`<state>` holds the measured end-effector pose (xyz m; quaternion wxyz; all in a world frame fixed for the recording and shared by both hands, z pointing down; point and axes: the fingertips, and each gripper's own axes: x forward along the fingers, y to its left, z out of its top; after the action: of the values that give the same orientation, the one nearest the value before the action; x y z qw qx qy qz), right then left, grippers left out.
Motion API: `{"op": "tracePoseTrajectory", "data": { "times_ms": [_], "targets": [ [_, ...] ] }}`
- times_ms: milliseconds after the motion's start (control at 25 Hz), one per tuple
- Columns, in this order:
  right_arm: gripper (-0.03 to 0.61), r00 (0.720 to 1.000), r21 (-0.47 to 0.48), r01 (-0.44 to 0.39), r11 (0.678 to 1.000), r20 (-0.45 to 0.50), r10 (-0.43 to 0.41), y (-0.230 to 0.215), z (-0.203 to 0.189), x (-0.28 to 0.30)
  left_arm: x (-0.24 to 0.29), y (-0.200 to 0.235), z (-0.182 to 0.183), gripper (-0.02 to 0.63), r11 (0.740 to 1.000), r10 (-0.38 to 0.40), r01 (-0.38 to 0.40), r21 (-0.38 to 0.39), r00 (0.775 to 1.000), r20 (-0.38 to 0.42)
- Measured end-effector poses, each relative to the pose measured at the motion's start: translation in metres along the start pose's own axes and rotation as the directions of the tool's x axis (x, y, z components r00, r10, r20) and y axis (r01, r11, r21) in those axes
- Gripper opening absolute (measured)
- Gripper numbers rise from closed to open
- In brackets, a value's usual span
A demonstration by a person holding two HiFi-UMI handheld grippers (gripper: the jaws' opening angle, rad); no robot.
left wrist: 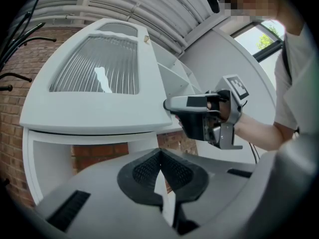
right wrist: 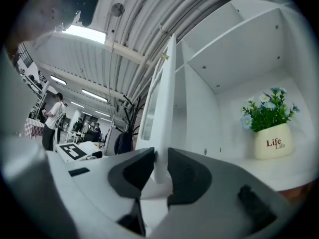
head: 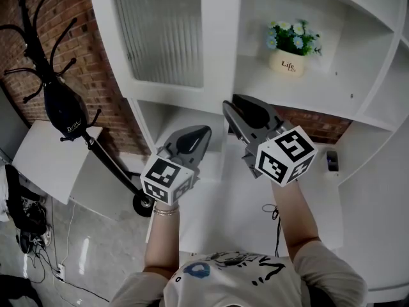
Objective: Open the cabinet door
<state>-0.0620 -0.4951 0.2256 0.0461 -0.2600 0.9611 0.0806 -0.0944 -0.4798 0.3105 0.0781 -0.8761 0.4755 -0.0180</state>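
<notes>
The white cabinet door [head: 166, 37] with a ribbed glass panel stands partly swung out from the shelf unit. My right gripper [head: 231, 109] is shut on the door's free edge near its lower corner. In the right gripper view the door edge [right wrist: 167, 108] runs up between the two dark pads of the right gripper [right wrist: 160, 156], which press on it from both sides. In the left gripper view the right gripper [left wrist: 169, 104] is at the corner of the door [left wrist: 94, 83]. My left gripper [head: 203, 133] hangs below the door, shut and empty, jaws meeting at the tips [left wrist: 160, 156].
A pot of blue and white flowers [head: 287, 62] stands on the open shelf right of the door, also in the right gripper view [right wrist: 271, 141]. A black coat stand [head: 38, 43] and a scooter [head: 64, 117] are by the brick wall at left. A small dark object [head: 331, 160] lies on the lower shelf.
</notes>
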Motion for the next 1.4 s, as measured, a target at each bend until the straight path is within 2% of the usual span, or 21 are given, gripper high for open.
{"op": "tracePoseTrajectory", "data": {
  "times_ms": [280,720,1400],
  "targets": [
    [0.086,0.996,0.014,-0.083,0.996,0.033,0.083,0.031,0.007,-0.015,-0.013,-0.006,-0.005,0.014,1.000,0.001,-0.001,-0.004,1.000,-0.002],
    [0.081,0.985,0.015,-0.170,0.985,0.044,0.169,0.075,0.016,-0.029,-0.036,-0.016,-0.001,0.014,1.000,0.021,-0.021,0.001,1.000,-0.002],
    [0.078,0.943,-0.013,-0.331,0.944,0.039,0.331,0.134,0.028,-0.034,-0.074,-0.018,0.000,0.014,0.995,0.102,-0.102,0.007,0.995,-0.023]
  ]
}}
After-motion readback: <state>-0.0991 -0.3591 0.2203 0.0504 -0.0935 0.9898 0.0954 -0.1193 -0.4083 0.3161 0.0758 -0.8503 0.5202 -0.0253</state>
